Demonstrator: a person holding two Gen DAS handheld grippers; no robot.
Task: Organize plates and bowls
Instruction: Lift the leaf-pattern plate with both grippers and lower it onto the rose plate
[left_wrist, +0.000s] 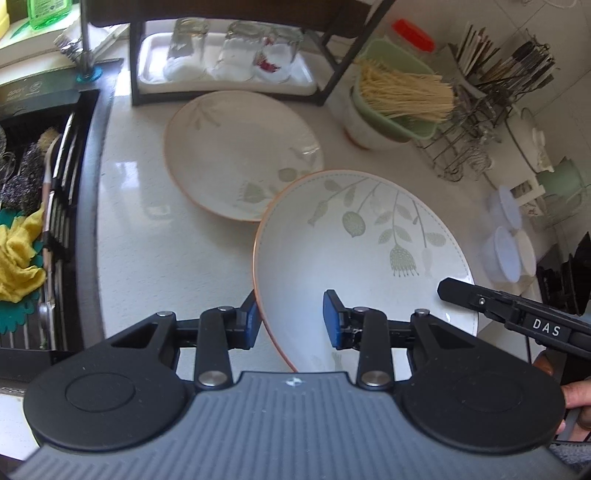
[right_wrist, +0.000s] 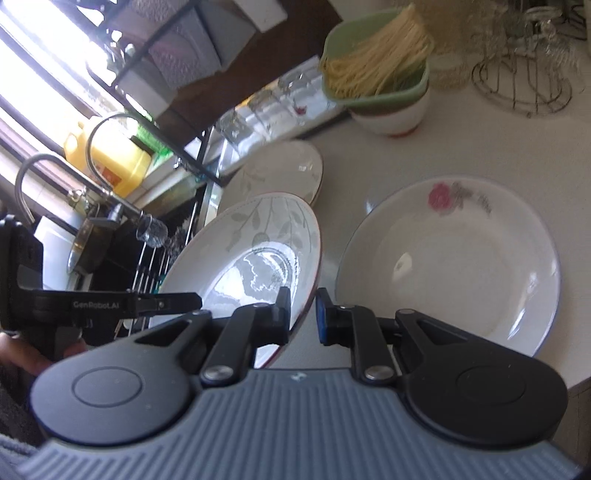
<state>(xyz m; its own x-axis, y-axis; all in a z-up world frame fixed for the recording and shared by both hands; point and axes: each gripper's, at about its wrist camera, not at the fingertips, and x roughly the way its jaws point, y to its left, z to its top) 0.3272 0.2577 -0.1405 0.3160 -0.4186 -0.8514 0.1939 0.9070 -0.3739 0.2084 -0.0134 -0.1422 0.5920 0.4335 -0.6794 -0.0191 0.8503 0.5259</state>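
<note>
Plates first: leaf plate (left_wrist: 354, 258) is lifted and tilted, its near rim between both grippers. Left gripper (left_wrist: 291, 319) straddles the left part of that rim, one pad outside, one inside, with a clear gap to the inner pad; jaws look parted, not clamped. Right gripper (right_wrist: 302, 314) sits at the opposite rim, left finger over the plate's face, right finger just off the edge. Whether it pinches I cannot tell; the gap looks small, but contact is not clear.

Second leaf plate (left_wrist: 240, 155) lies flat on the counter (left_wrist: 140, 229), behind the lifted one and partly overlapped by it in the left view. Rose plate (right_wrist: 454, 266) lies flat to the right, just beside the lifted plate, apart from it.

Bowl (right_wrist: 395, 114) stands farther back with a green container (right_wrist: 373, 81) of noodles nested in it. Glasses (left_wrist: 236, 51) are upturned on a white tray under the rack. Wire cutlery holder (left_wrist: 491, 110) at right, sink (left_wrist: 33, 206) with yellow cloth at left.

Progress, by judgement: early. Three plates are unstacked, one in hand. Left to do: set the leaf plate on a matching one, gather the rest, deal with the bowl.
</note>
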